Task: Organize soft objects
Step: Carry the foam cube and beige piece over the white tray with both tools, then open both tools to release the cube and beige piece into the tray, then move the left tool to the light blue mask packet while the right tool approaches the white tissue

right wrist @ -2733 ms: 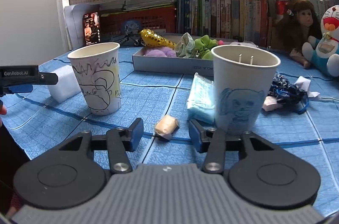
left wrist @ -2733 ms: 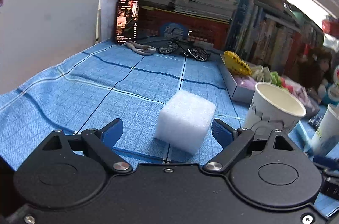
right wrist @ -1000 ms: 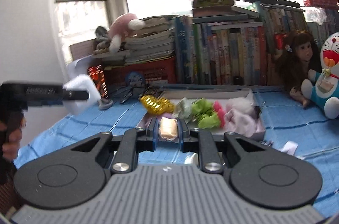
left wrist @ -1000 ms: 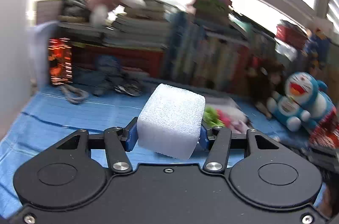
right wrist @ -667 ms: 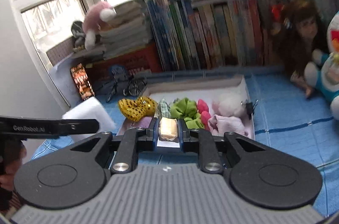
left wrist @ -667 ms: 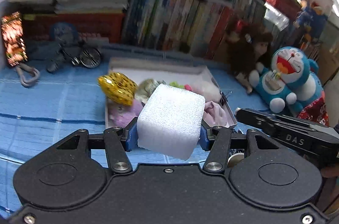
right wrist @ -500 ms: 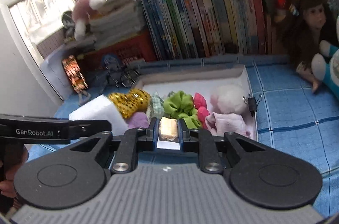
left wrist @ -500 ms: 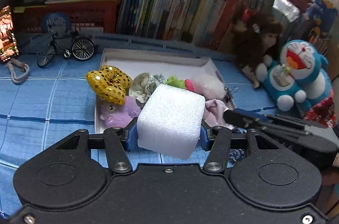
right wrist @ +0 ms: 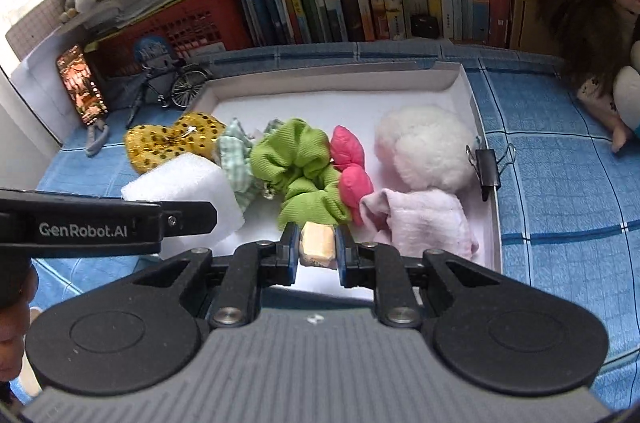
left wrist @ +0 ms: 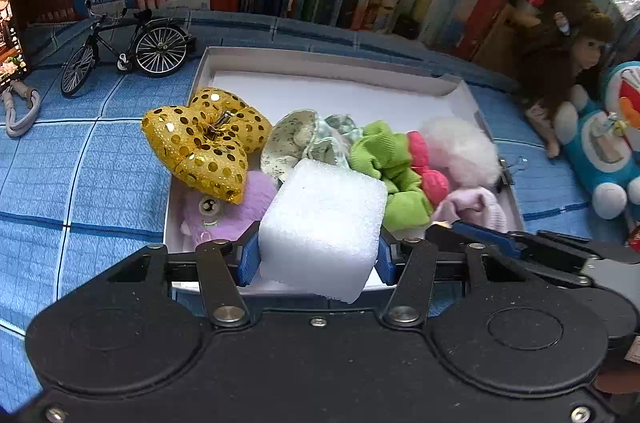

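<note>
Hovering at the white box's [right wrist: 466, 91] 6 o'clock edge for release: left gripper [left wrist: 318, 255] clenched on foam block [left wrist: 322, 223]; right gripper [right wrist: 317, 249] clenched on yellow sponge [right wrist: 317, 245].

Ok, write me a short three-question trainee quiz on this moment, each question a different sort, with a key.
1. True or false: the left gripper has its jaws shut on the white foam cube.
2. Multiple choice: what is clamped in the right gripper? A) the green scrunchie B) a small tan soft block C) the gold sequin bow
3. Short answer: what container lies under both grippers?

Key:
1. True.
2. B.
3. The white box, already holding the scrunchie, the bow, a white fluffy ball and other soft items.
</note>
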Demonstrator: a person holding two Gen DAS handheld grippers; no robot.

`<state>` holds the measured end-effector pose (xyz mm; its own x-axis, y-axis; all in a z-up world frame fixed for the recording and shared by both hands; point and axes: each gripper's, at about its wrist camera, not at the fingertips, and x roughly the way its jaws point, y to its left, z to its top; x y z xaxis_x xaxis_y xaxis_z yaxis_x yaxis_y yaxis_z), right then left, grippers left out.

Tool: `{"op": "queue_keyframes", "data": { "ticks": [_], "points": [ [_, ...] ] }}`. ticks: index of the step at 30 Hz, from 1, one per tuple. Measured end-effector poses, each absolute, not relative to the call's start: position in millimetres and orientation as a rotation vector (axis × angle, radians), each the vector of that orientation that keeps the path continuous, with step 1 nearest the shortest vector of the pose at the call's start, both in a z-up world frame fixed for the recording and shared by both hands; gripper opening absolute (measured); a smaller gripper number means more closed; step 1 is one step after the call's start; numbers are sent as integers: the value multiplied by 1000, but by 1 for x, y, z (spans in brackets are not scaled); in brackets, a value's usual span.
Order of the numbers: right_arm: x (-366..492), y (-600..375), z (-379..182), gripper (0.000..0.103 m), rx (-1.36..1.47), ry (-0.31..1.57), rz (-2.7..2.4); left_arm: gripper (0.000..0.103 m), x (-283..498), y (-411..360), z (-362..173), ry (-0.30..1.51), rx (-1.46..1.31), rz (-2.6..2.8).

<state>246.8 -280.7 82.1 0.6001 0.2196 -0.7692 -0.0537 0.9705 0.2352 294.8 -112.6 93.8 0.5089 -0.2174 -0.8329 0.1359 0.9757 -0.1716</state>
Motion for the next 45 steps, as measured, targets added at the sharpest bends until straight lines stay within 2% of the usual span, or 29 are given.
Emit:
{"op": "queue_keyframes", "data": {
  "ticks": [13, 16, 17, 18, 22, 31, 39, 43, 45],
  "points": [
    [266, -286, 75, 24, 212, 953, 107, 53, 313, -116, 78, 1024, -85, -159],
    [266, -289, 76, 28, 229, 939, 97, 54, 312, -117, 79, 1019, -81, -162],
    [264, -290, 77, 33, 233, 932, 98, 54, 311, -117, 80, 1015, -82, -163],
    [263, -291, 79, 47, 238, 926, 102, 55, 310, -116, 82, 1008, -84, -164],
    [258, -293, 86, 51, 248, 899, 114, 65, 303, -111, 92, 974, -101, -182],
    [225, -298, 112, 61, 265, 812, 142, 70, 256, -110, 124, 871, -46, -239],
    [181, -307, 133, 66, 235, 778, 111, 58, 194, -111, 141, 816, -24, -333],
    [160, -320, 134, 67, 250, 766, 90, 45, 165, -107, 143, 809, -33, -370],
    [152, -326, 132, 68, 246, 760, 71, 33, 151, -105, 141, 821, -38, -401]
  ]
}}
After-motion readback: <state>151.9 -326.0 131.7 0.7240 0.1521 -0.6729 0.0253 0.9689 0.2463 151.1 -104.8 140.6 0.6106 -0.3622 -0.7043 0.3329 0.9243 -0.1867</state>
